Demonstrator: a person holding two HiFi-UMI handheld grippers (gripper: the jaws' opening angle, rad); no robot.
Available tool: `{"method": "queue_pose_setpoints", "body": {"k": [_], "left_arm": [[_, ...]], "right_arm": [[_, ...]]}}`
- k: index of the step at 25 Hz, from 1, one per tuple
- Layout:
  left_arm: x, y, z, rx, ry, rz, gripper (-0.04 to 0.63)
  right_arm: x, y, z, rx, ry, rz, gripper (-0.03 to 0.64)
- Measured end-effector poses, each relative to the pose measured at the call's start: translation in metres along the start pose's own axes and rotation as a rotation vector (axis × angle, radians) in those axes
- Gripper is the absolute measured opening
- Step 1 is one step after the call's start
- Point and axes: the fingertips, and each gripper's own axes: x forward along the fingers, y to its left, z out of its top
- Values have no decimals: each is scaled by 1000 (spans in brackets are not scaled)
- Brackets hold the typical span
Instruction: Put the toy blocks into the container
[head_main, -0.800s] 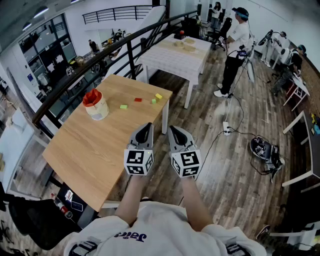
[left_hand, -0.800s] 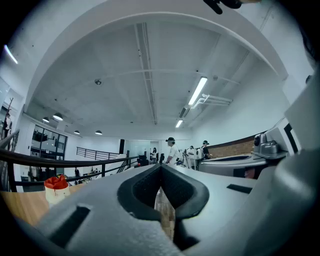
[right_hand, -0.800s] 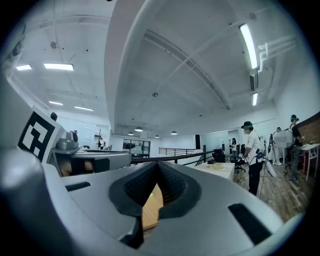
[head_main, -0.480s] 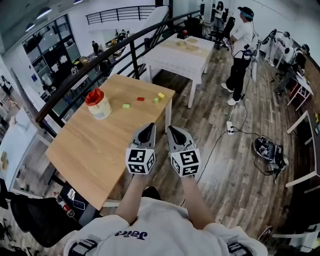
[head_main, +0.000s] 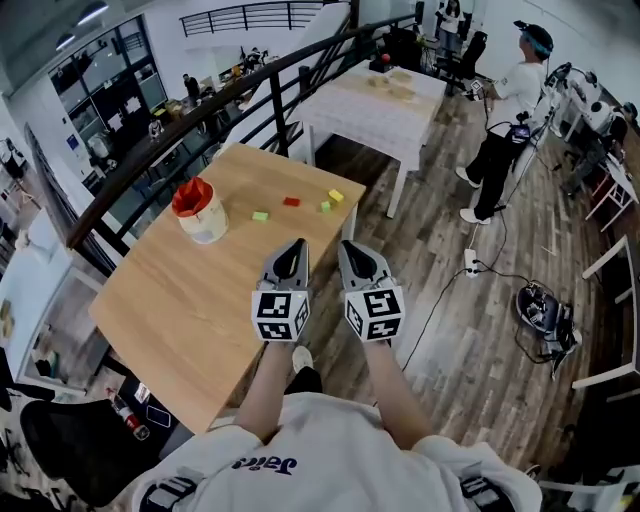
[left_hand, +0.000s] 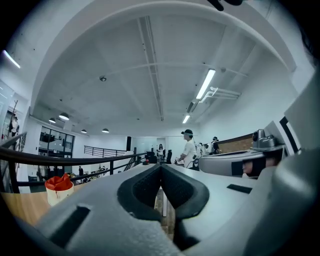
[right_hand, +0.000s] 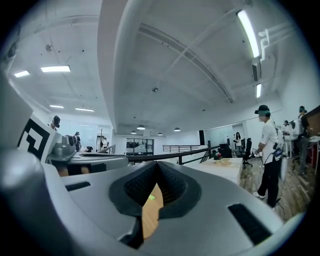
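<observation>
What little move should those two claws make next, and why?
Probably reach the right gripper forward toward the yellow block, opening its jaws. It and the left gripper are shut and empty, and the blocks lie on the table beyond them, outside the container.

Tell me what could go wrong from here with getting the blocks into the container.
1. The yellow block and the small green block lie close to the corner of the table; a nudge could knock them to the floor.
2. The left gripper and the right gripper are both shut and empty; unless opened before reaching a block, they would likely push it.
3. The blocks are small, so one may slip on the way to the container.
</observation>
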Motion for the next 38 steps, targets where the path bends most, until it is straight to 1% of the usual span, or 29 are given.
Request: {"method": "queue_pose_setpoints", "body": {"k": [5,11,15,19,23,26,30,33,36,38], "left_arm": [[52,56,1,-14,5,31,8],[106,128,0,-31,14,65,8],[126,175,-8,-48,27,92,8],[138,213,-16,-76,28,115,8],[149,245,-40,-104,66,147,8],[152,265,-73,-133,118,193,8],[158,292,-112,-165,172,258,6],[162,313,-139,-191,212,309,8],[166,331,-168,-222,252,336,8],[172,341,-182,-238,265,344,8]], "right_arm": [[83,-9,1,-27,38,21,14],[181,-17,8,-31,43,43,14],[242,-3,0,-25,61,86,14],[284,10,-9,-35,90,121,14],[320,10,-31,-39,152,155,14],[343,10,-63,-47,231,222,14],[377,9,-102,-77,304,340,15],[402,13,-136,-107,387,437,15],[422,24,-173,-177,470,529,15],[433,30,-197,-235,523,584,15]]}}
